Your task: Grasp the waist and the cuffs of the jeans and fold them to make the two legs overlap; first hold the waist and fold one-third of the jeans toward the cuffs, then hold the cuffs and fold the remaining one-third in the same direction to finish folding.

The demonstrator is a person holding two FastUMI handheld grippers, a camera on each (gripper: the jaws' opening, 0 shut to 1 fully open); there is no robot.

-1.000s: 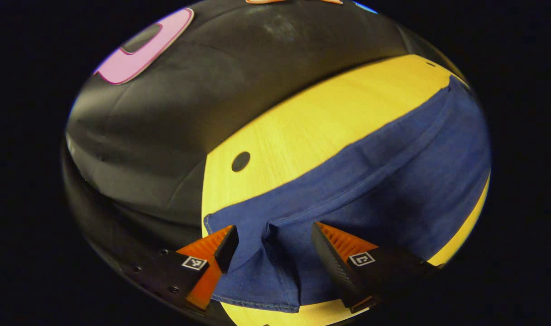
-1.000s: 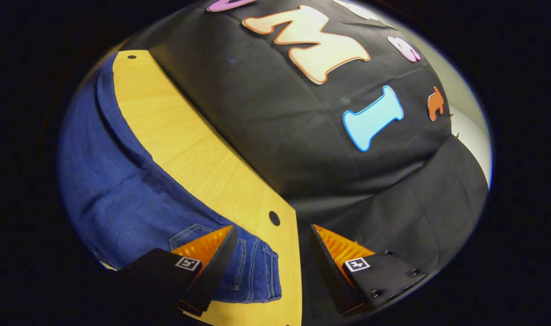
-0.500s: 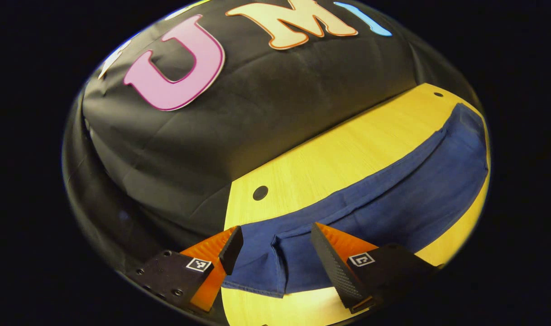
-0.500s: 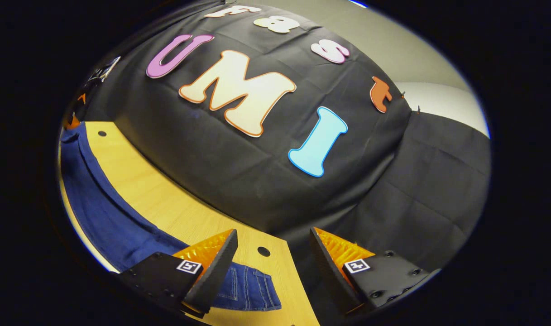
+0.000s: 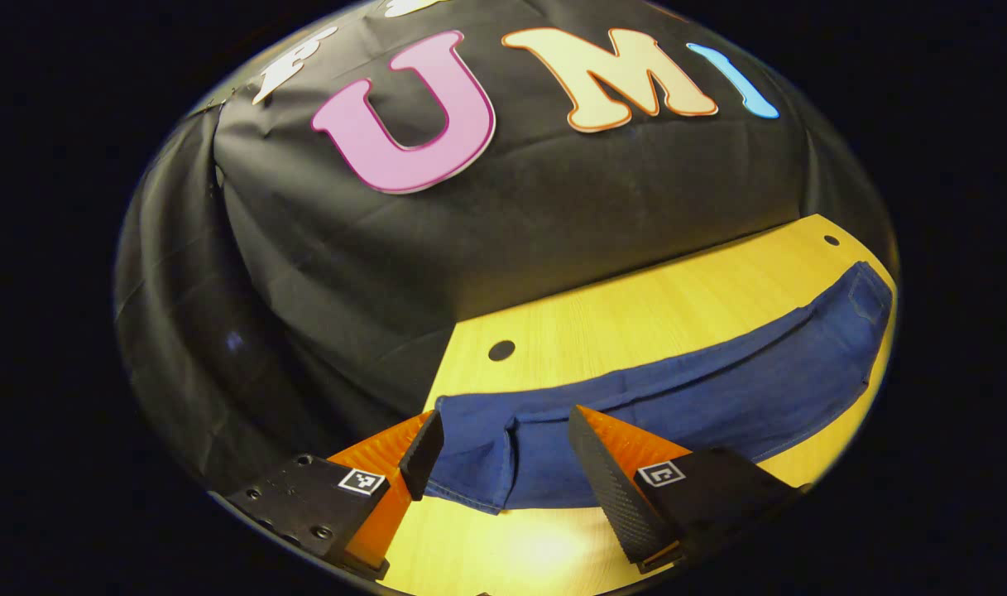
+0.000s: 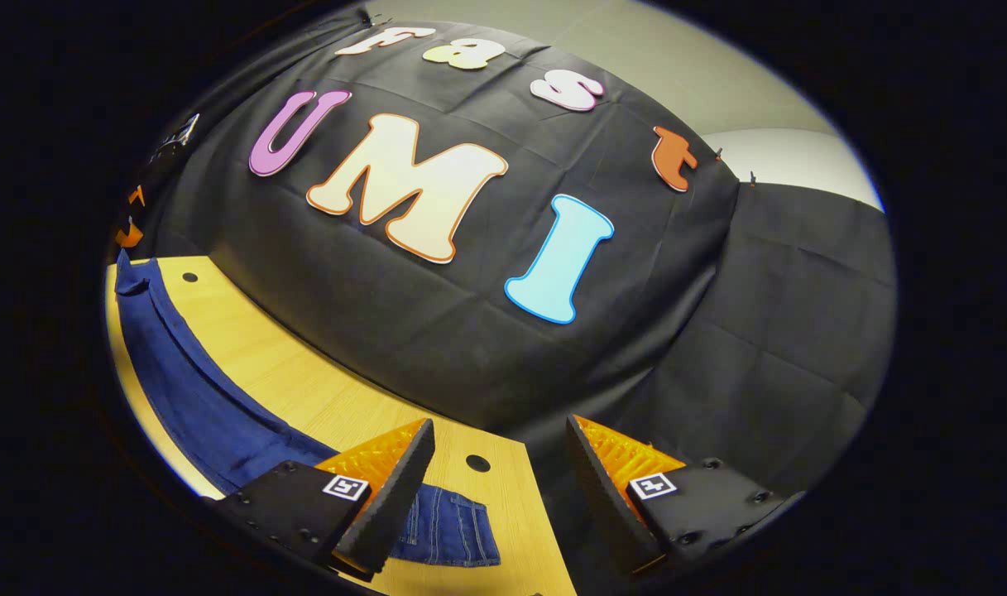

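**Legs overlapped; waist fold not yet begun**

Left gripper (image 5: 503,451) spread, straddling the cuff end of the jeans (image 5: 702,389). Right gripper (image 6: 496,459) spread over the waist end. Jeans lie lengthwise along the wooden table (image 5: 635,306). Next, judged: pinch the waist, carry it cuffward.

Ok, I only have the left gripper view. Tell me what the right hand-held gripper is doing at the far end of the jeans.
Observer: The right hand-held gripper is open, fingers wide apart, gripping nothing.
Operator: Give me where the jeans lie against it.
Observer: The jeans end beside one finger, stitched pocket up; the cloth is not between the fingers.
Operator: Now the other finger.
Observer: The other finger is past the edge of the table, in front of the black cloth.
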